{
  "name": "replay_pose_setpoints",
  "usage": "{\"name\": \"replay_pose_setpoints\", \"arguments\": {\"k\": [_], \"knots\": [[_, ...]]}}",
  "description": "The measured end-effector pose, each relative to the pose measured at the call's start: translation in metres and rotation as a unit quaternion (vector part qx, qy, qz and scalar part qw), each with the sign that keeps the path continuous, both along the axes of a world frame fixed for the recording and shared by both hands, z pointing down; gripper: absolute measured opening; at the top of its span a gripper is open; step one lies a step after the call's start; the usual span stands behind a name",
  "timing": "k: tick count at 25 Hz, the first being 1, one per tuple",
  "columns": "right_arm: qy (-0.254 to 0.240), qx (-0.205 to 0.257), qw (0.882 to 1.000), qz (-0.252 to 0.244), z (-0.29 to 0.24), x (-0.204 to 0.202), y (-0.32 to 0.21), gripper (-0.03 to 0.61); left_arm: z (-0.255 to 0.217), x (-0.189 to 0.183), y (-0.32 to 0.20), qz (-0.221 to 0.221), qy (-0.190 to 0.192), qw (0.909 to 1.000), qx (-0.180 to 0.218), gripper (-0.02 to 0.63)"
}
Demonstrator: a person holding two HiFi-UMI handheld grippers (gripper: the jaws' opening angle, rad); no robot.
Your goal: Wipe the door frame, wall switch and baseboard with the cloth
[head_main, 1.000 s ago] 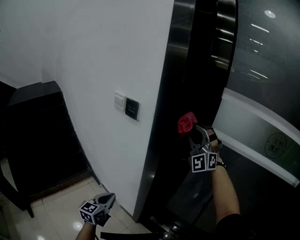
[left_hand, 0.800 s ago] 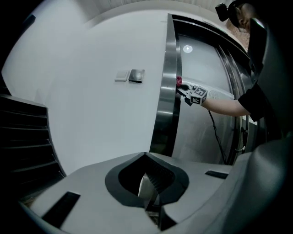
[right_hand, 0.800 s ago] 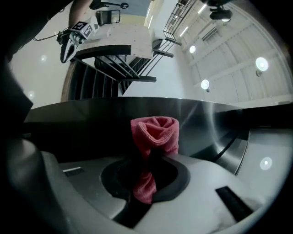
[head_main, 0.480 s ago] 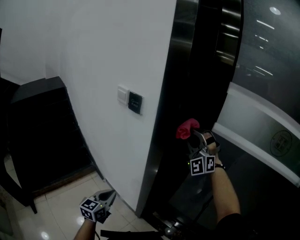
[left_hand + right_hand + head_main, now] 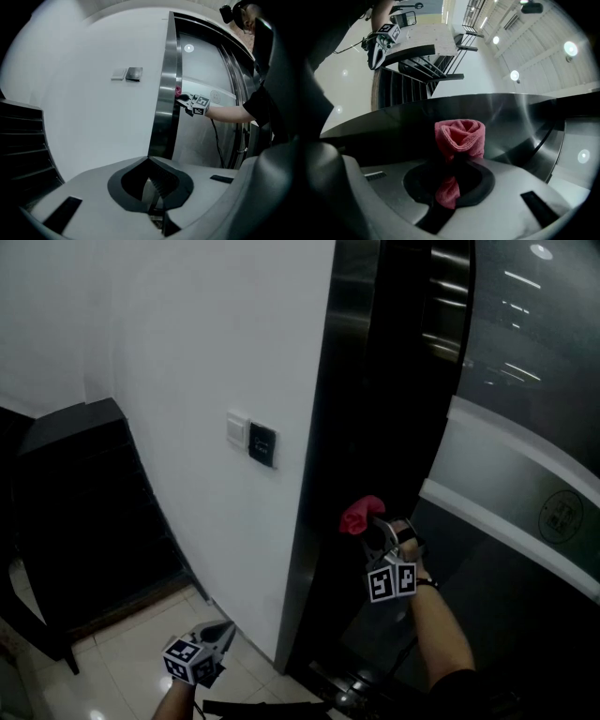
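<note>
The cloth (image 5: pixel 459 136) is being clamped by the right gripper (image 5: pixel 451 183) at the frame (image 5: pixel 330 427), where firm, flat contact is being needed; the left gripper (image 5: pixel 152 190) is being held closed, empty

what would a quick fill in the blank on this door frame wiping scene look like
The right claw holds the cloth up at the dark metal door ____.
The left claw is shut, with ____ between its jaws.
The wall switch sits on the ____ wall.
Missing words: frame; nothing; white.
</note>
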State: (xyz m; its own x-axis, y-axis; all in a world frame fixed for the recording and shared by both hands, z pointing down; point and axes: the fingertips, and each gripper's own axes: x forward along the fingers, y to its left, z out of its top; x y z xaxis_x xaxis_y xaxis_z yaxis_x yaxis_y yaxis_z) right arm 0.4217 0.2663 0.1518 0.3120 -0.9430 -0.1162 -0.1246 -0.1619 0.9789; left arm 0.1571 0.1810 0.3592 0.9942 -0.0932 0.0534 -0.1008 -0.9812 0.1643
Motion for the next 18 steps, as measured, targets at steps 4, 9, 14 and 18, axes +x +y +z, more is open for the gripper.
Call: {"name": "replay_pose_setpoints", "arguments": {"k": [4, 9, 14, 18], "knots": [[-0.006, -0.018, 1.0, 0.002, 0.02, 0.001, 0.0, 0.048, 0.003, 0.001, 0.001, 0.002, -0.003, 1.0, -0.002, -0.009], [-0.029, -0.019, 0.999, 0.002, 0.036, 0.002, 0.001, 0.048, 0.004, 0.005, 0.003, 0.003, -0.002, 1.0, -0.005, -0.009], [-0.045, -0.017, 0.999, 0.001, 0.044, 0.002, 0.001, 0.049, -0.002, 0.013, 0.006, 0.007, 0.007, 0.9999, -0.003, -0.009], [-0.046, -0.035, 0.998, 0.0, 0.06, 0.004, 0.002, 0.049, 0.001, 0.021, 0.011, 0.017, 0.005, 0.9998, -0.004, -0.009]]}}
